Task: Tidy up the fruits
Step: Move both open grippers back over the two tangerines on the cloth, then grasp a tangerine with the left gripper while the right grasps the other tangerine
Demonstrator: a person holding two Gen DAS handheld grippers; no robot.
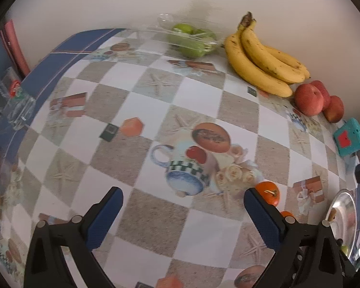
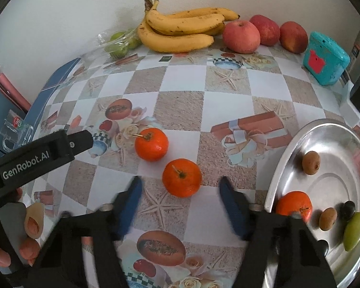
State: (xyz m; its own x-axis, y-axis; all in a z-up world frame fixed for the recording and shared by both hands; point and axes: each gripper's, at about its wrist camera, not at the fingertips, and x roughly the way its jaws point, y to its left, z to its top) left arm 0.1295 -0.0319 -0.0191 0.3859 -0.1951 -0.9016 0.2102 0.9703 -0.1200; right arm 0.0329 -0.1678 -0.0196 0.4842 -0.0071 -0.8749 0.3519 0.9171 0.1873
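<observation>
Two oranges lie on the patterned tablecloth. The nearer orange (image 2: pixel 182 177) sits between the blurred blue fingertips of my right gripper (image 2: pixel 180 181), and the pads stand apart from it. The farther orange (image 2: pixel 151 144) lies close to one finger (image 2: pixel 80 142) of my left gripper. In the left wrist view, that orange (image 1: pixel 267 192) is just outside the right finger of my left gripper (image 1: pixel 182 192), which is open wide over bare cloth. A metal plate (image 2: pixel 288 148) at the right holds a third orange (image 2: pixel 294 205) and several small fruits.
Bananas (image 2: pixel 180 28), three red apples (image 2: pixel 241 37) and green fruit in clear plastic (image 2: pixel 118 44) line the back wall. A teal box (image 2: pixel 325 58) stands at the back right. A glass mug (image 1: pixel 16 105) sits at the table's left edge.
</observation>
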